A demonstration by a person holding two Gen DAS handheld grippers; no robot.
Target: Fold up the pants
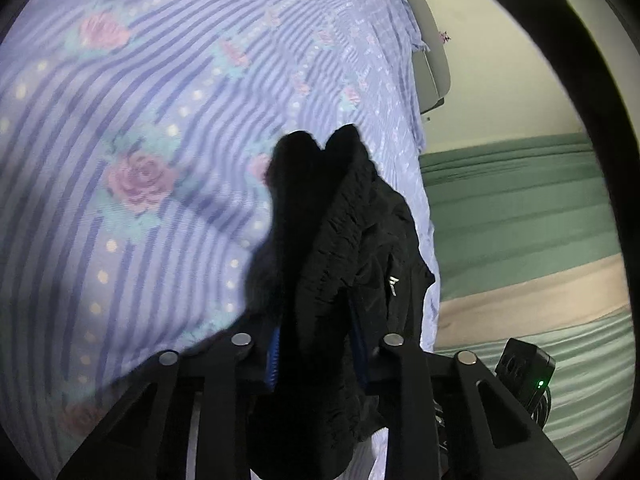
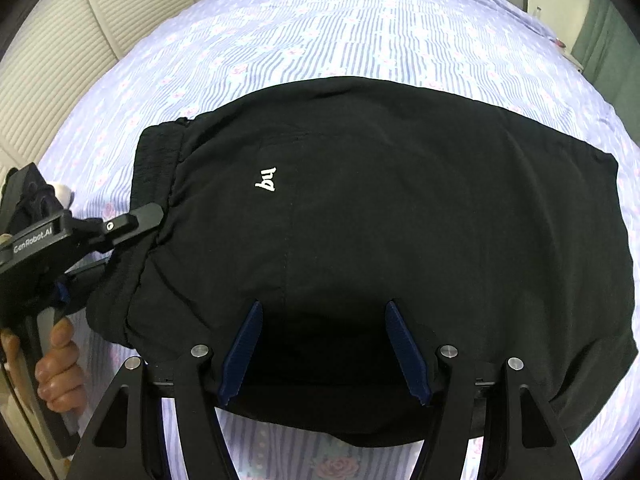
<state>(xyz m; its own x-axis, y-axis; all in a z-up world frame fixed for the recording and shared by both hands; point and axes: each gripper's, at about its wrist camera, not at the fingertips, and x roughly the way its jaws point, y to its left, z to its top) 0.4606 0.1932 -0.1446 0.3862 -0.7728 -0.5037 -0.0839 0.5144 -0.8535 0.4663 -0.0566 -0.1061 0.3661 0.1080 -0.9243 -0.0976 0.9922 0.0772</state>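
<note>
left gripper (image 2: 156, 220) level, clamps pants (image 2: 380, 220) waistband | right gripper (image 2: 324, 344) above, jaws apart

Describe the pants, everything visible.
The pants are black, a thin matte woven fabric, with a ribbed elastic waistband and a small white logo. They lie folded flat on the striped floral bedsheet. The left gripper is shut on the bunched waistband. The right gripper is open, its fingers astride the near edge; contact is unclear.
</note>
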